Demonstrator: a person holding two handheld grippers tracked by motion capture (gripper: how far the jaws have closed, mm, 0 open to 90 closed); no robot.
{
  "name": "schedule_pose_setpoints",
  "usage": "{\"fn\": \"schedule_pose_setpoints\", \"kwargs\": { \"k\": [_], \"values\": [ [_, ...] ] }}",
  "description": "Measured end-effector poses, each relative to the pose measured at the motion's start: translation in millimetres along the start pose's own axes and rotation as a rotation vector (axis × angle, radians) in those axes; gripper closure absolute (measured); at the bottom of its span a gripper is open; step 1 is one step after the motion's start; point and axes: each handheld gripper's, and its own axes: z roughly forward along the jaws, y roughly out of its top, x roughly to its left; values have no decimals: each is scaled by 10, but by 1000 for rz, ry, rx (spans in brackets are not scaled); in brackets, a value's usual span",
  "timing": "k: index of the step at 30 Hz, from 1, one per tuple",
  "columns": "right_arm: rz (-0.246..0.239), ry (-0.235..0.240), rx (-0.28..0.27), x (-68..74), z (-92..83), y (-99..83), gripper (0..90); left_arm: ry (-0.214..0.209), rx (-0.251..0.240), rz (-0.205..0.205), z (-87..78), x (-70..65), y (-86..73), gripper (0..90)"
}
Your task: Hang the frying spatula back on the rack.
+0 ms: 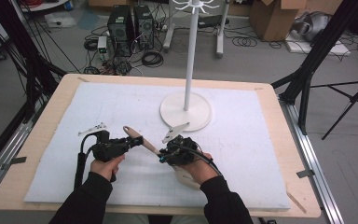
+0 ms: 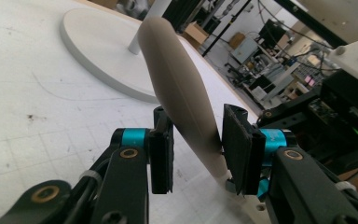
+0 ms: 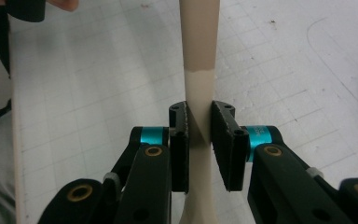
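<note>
A beige spatula [image 1: 145, 143] hangs above the white foam sheet [image 1: 121, 98], held between both hands. Its tan handle [image 2: 177, 79] slants up between the pads of my left gripper [image 2: 196, 144] and touches both of them. In the high view my left gripper [image 1: 137, 140] sits on the handle near its tip. My right gripper [image 1: 164, 154] is shut on the paler neck [image 3: 199, 70], with the pads of my right gripper [image 3: 199, 144] pressed on either side. The wide cream blade [image 1: 186, 179] pokes out below the right hand.
A white stand with a round base [image 1: 185, 111] and a tall pole [image 1: 191, 51] rises just beyond the grippers; that base [image 2: 98, 42] lies close behind the handle. The wooden table edge [image 1: 46, 135] frames the sheet. Computers, cables and tripod legs stand on the floor behind.
</note>
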Motion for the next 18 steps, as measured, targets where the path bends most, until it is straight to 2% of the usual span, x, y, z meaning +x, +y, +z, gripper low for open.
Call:
{"fn": "schedule_pose_setpoints", "kwargs": {
  "k": [1, 3, 5, 6, 11, 14, 18],
  "values": [
    [2, 5, -4, -5, -4, -3, 743, -5, -1, -2, -3, -1, 1, 655],
    [6, 9, -17, -13, -5, -12, 579, -21, -8, -2, -10, -1, 5, 661],
    [3, 17, -28, -17, -9, -26, 521, -45, -19, -5, -19, -4, 9, 670],
    [2, 24, -38, -13, -18, -30, 456, -69, -28, -8, -33, -18, 14, 681],
    [5, 16, -60, -11, -33, -23, 447, -100, -46, -11, -46, -47, 24, 695],
    [-4, 11, -69, -2, -37, -17, 461, -110, -40, 4, -58, -86, 58, 699],
    [-36, -7, -84, 60, -59, 5, 548, -132, -44, 40, -76, -191, 145, 714]
  ]
}}
